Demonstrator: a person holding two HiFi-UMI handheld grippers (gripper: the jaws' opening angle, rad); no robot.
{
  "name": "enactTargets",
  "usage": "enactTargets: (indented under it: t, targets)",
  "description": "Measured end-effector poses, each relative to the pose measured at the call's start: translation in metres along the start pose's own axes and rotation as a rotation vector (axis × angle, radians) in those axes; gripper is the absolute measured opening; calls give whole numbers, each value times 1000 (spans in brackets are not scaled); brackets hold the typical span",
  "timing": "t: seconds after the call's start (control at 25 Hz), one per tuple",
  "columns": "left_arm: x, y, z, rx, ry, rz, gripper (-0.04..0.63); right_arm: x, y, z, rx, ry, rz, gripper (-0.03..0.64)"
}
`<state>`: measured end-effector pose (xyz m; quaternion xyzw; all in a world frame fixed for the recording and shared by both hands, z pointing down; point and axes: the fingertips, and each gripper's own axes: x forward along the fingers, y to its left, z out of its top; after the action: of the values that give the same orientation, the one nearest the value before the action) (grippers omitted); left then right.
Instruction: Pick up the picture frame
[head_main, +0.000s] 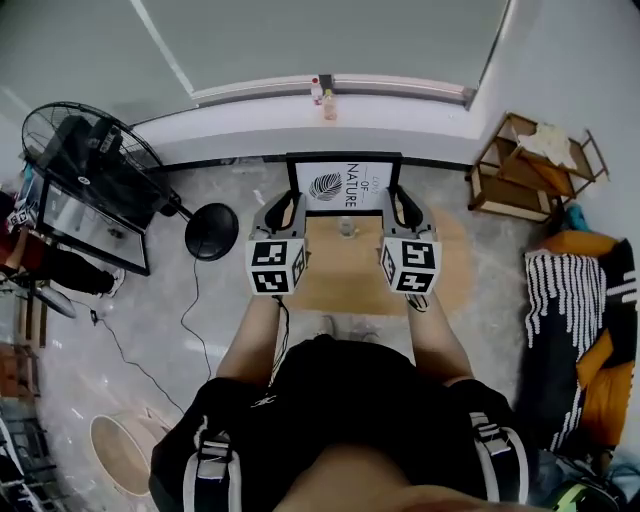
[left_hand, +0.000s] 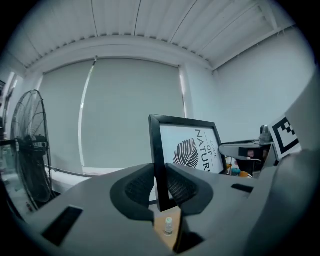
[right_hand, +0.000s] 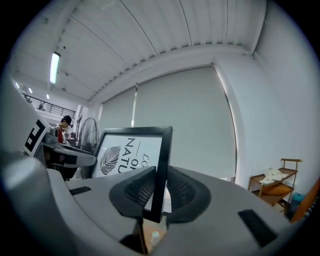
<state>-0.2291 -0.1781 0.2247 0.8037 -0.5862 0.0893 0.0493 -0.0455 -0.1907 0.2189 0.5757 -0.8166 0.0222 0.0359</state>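
For a level hold, the picture frame (head_main: 345, 183) is clamped edgewise between the fingers (left_hand: 182, 187) of left gripper (left_hand: 161, 186) and right gripper (right_hand: 158, 190).

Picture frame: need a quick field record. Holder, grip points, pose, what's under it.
item: picture frame, black border, leaf print
left gripper: shut on the frame's left edge
right gripper: shut on the frame's right edge
pose: upright, print facing the person, lettering turned sideways
support: off the table, carried by both grippers only
below: small bottle standing on the table
nearby: fan at left, wooden shelf at right
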Motion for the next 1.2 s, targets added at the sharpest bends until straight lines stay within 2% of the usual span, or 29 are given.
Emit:
enactTargets:
  t: [0.24, 0.52, 1.2]
  targets:
    - [-54, 45, 6, -32, -35, 111, 89, 7, 62, 21, -18, -33, 127, 84]
    - [-84, 80, 9, -36, -55, 173, 89, 13, 106, 30, -19, -57, 196, 84]
    - [-25, 75, 11, -43, -27, 150, 91, 56, 67, 23, -22, -24, 179, 84]
